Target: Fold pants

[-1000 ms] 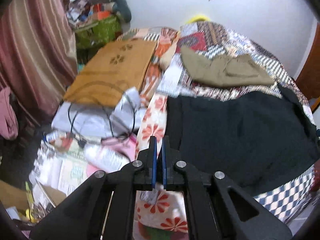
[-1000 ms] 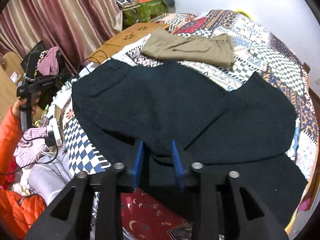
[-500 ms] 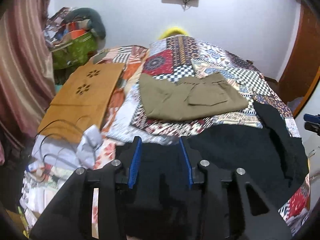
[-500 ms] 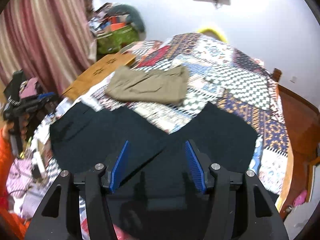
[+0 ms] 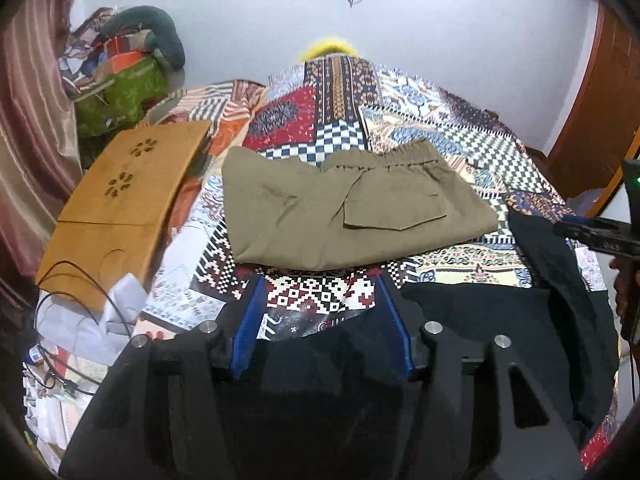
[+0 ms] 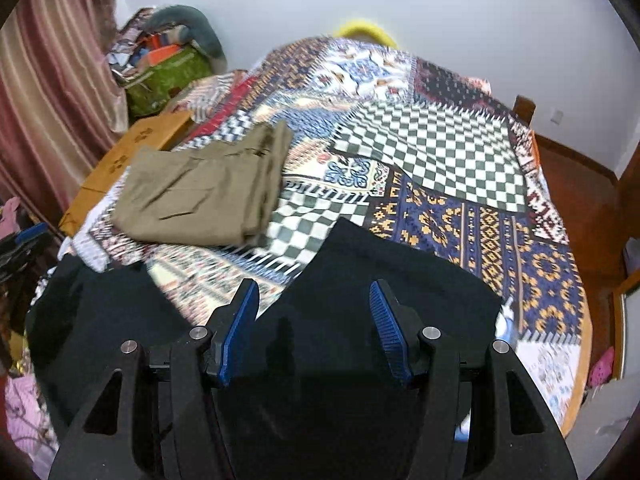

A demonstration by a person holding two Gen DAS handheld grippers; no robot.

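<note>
With the left gripper [image 5: 322, 316] opening and the right gripper [image 6: 314, 320] spread, both empty, the black pants [image 6: 384, 280] at lower frame should be pinched at matching edges.

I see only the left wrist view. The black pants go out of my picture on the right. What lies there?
Observer: In the right wrist view, the black pants end on the patchwork bedspread, short of its far side.
Operator: Is the right gripper holding them?
Observer: No. The right gripper is open above the black cloth; nothing is pinched.
Operator: Anything beyond the bed?
Observer: Yes, a reddish wooden floor past the bed's right side.
</note>
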